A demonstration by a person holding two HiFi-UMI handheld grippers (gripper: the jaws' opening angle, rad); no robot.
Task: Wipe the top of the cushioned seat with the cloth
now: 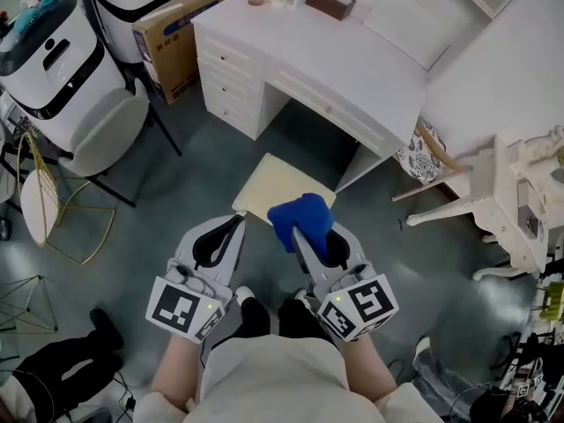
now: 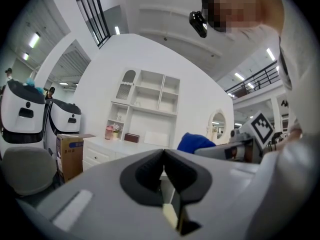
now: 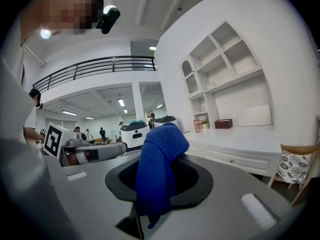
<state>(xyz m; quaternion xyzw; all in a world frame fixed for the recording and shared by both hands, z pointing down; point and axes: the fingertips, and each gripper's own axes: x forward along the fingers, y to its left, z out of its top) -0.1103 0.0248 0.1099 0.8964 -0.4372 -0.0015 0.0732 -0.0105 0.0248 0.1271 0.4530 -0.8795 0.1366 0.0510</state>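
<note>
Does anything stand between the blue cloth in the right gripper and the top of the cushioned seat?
Nothing visible does. The right gripper holds the cloth over the near edge of the seat, whose cream top lies bare. The left gripper is beside it, shut and empty.

Pale-yellow square cushioned seat (image 1: 264, 181): in the head view its near right corner is covered by the bunched blue terry cloth (image 1: 302, 217), its near left corner is masked by the tip of the grey left gripper (image 1: 233, 226), and its legs are out of sight beneath the pad. In the left gripper view only a pale sliver of the seat (image 2: 170, 215) shows low between the jaws. Grey right gripper (image 1: 310, 236): tips buried under the cloth in the head view. White drawered desk (image 1: 352, 69): far side cut by the top edge, and label print on the brown cardboard box (image 1: 176, 38) beside it too small to read.
</note>
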